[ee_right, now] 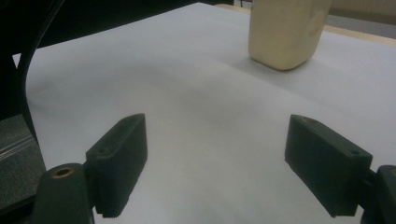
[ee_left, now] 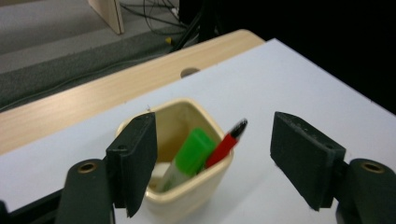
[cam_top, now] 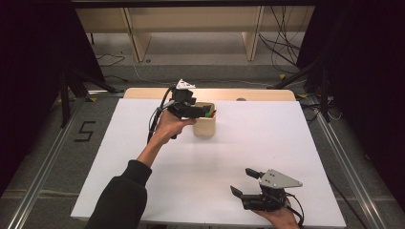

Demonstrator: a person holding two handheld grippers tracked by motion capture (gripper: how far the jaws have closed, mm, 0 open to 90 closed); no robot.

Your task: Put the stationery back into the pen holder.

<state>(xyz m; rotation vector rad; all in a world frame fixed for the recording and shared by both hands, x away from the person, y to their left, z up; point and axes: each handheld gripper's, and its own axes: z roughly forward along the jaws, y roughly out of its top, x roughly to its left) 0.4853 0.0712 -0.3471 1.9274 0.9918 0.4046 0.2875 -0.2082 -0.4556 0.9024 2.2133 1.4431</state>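
A cream cup [cam_top: 204,125] stands on the white table [cam_top: 143,152], toward its far edge and a little left of the middle, and everything here is placed against it. Inside the cup a green marker [ee_left: 190,156] leans with its cap up, and just beside it a red pen [ee_left: 225,143] pokes its dark tip over the rim on the side away from the hand. The left gripper [cam_top: 203,112] hovers right over the cup's mouth, held from the cup's left by the person's left hand [cam_top: 168,128]. In the left gripper view its jaws stand wide apart with nothing clamped: the cup and both pens sit below and between them, nearer the left jaw, whose pad overlaps the cup's rim in the view. The right gripper [cam_top: 242,181] rests well apart from the cup, at the near right edge of the table, its jaws also spread and empty over bare table, pointing toward the cup.
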